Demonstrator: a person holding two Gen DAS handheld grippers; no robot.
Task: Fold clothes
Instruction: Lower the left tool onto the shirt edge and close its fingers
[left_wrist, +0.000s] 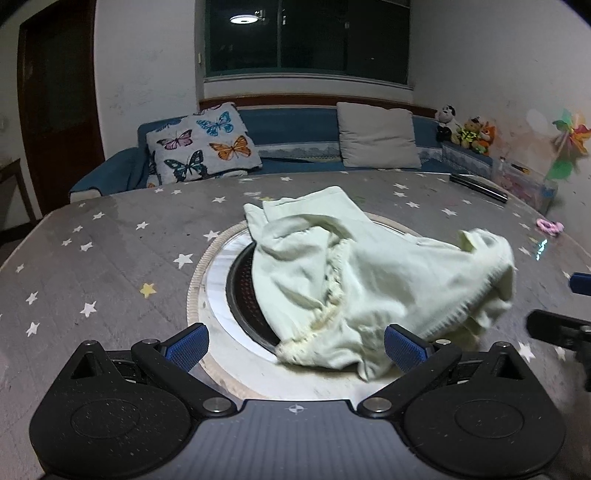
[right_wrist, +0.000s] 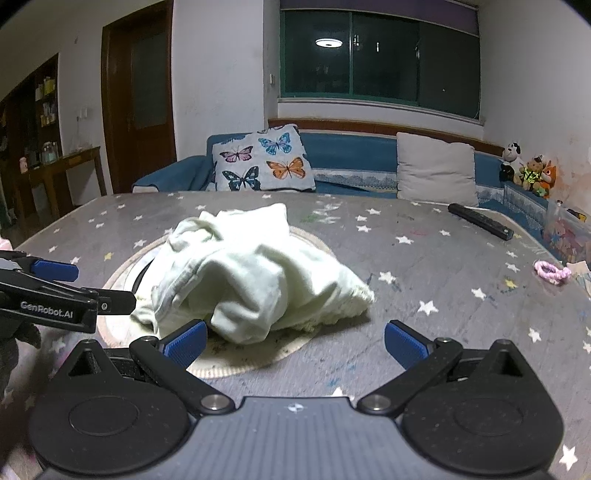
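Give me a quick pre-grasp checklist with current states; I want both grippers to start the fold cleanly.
1. Left gripper open: ok, fingers spread wide.
2. Right gripper open: ok, nothing between the fingers.
3. Pale garment within reach: ok, just ahead of both.
4. Garment flat: not ok, crumpled in a heap.
5. Garment edges findable: cannot tell, hems bunched and blurred.
6. Folding space: ok, remote and pink hair tie lie apart on the star-print table.
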